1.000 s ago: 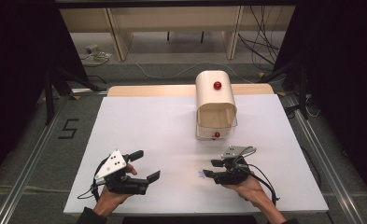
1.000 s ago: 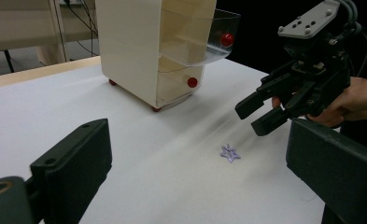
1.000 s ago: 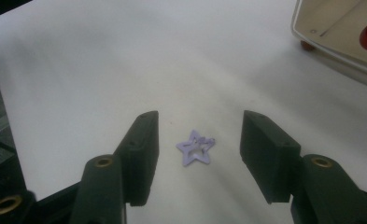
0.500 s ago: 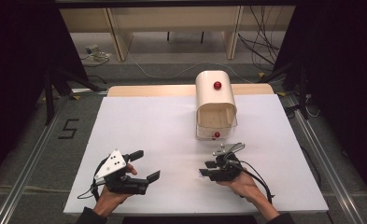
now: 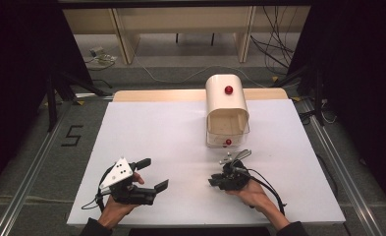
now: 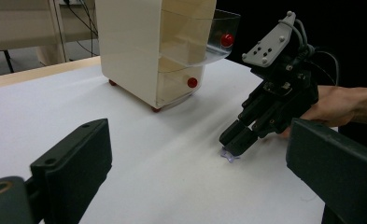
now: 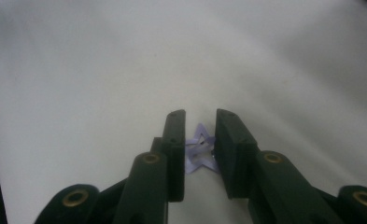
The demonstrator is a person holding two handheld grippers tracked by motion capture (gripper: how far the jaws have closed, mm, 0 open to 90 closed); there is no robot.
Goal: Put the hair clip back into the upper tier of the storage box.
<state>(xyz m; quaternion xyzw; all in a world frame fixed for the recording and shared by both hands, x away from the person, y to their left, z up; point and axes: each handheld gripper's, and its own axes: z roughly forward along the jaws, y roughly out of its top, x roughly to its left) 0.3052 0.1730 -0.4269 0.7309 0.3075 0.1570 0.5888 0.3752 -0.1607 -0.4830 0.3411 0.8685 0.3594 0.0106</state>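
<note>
A small purple star [image 7: 195, 164] lies flat on the white table top [image 5: 171, 137]. My right gripper [image 7: 200, 114] is tilted down onto it. Its jaws have just been closing, and the star now sits between them with both pads against its points. From the left gripper view, the star [image 6: 230, 157] peeks out under the right gripper [image 6: 232, 144]. In the high view the right gripper [image 5: 215, 181] is at the near right. My left gripper [image 5: 153, 173] rests at the near left, jaws wide open and holding nothing.
A cream drawer cabinet [image 5: 225, 105] with red knobs stands at the far right of the table, one clear drawer [image 5: 228, 132] pulled out toward me. The table's wooden far edge [image 5: 156, 95] lies beyond. Cables trail on the floor behind.
The right gripper has shifted slightly left and lower onto the table, and its jaws have narrowed. The left gripper has not moved.
</note>
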